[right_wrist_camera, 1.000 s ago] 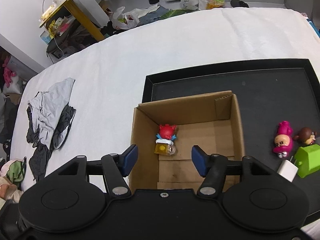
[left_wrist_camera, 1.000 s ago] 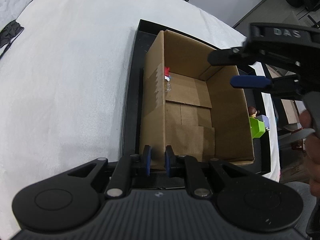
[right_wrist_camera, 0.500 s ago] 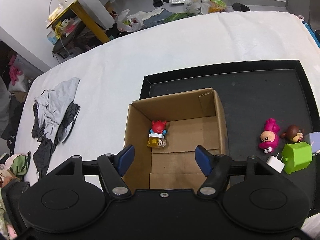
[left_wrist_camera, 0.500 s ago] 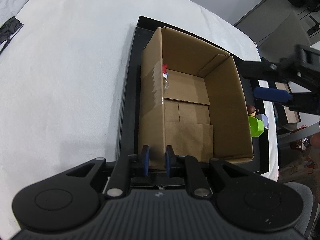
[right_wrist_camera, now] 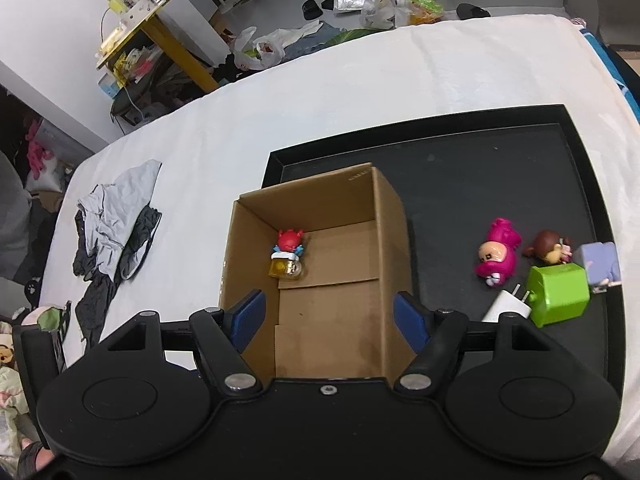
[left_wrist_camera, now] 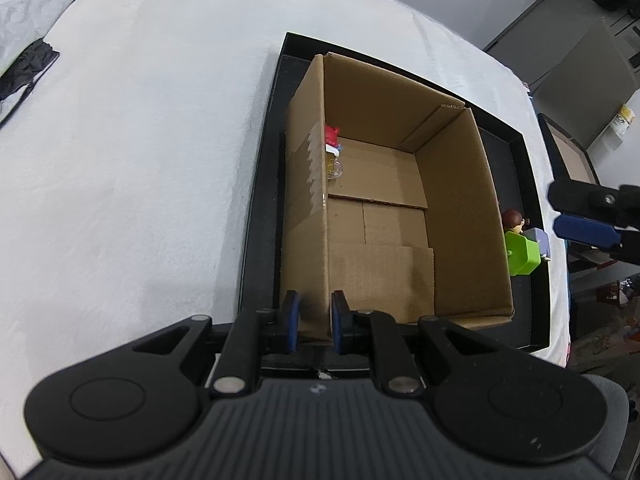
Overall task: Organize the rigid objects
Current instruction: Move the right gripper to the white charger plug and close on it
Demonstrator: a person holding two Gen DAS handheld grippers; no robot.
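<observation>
An open cardboard box (right_wrist_camera: 320,264) stands at one end of a black tray (right_wrist_camera: 480,168), on a table under a white cloth (right_wrist_camera: 360,92). Inside the box, against one side wall and toward its far end, lies a red-topped toy figure (right_wrist_camera: 289,258) with a yellow base.

The left gripper (left_wrist_camera: 312,322) pinches the near corner of the box wall, its blue pads narrow, one outside the wall and one inside. The right gripper (right_wrist_camera: 328,318) hangs above the near end of the box with its jaws spread wide, about as wide as the box, holding nothing; the red toy lies ahead of it, closer to its left pad.

Outside the box, on the tray floor beside the box's opposite wall, sit a pink doll (right_wrist_camera: 498,254), a brown-haired doll (right_wrist_camera: 550,248), a lavender block (right_wrist_camera: 600,262), a green cube (right_wrist_camera: 558,300) and a white charger plug (right_wrist_camera: 506,306), the plug touching the cube.

Off the tray, on the cloth past the box's other side, lies a heap of grey and black clothes (right_wrist_camera: 112,232).
</observation>
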